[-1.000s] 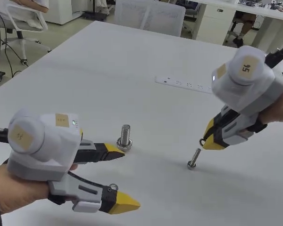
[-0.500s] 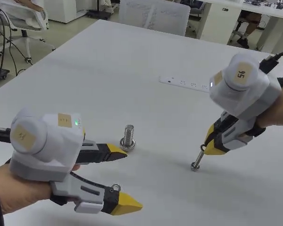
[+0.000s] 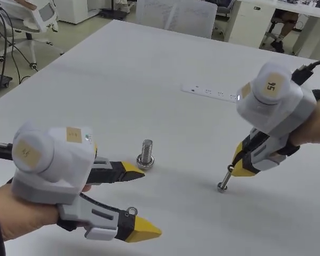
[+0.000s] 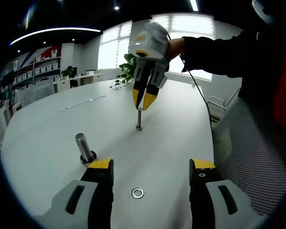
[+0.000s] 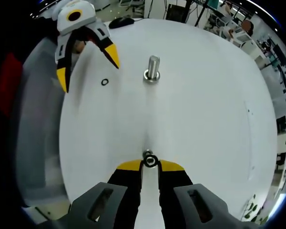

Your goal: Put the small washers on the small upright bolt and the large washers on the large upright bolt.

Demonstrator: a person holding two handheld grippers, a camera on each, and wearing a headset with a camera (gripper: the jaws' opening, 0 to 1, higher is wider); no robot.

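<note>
The large bolt (image 3: 145, 154) stands upright at mid-table with washers around its base. To its right stands the small bolt (image 3: 224, 180). My right gripper (image 3: 235, 169) is shut on a small washer (image 5: 149, 160), held right at the small bolt's top. My left gripper (image 3: 141, 201) is open, low over the table, in front of the large bolt. A loose washer (image 4: 137, 192) lies flat on the table between its fingers. The left gripper view also shows the large bolt (image 4: 84, 148), the small bolt (image 4: 139, 119) and the right gripper (image 4: 144, 98) above it.
A white power strip (image 3: 209, 92) lies on the table beyond the bolts. Office chairs (image 3: 26, 21) stand past the table's far left edge. The white table top (image 3: 122, 74) is bare around the bolts.
My right gripper has come down a little with the small washer, from above the small bolt to its top. The left gripper and both bolts have stayed put.
</note>
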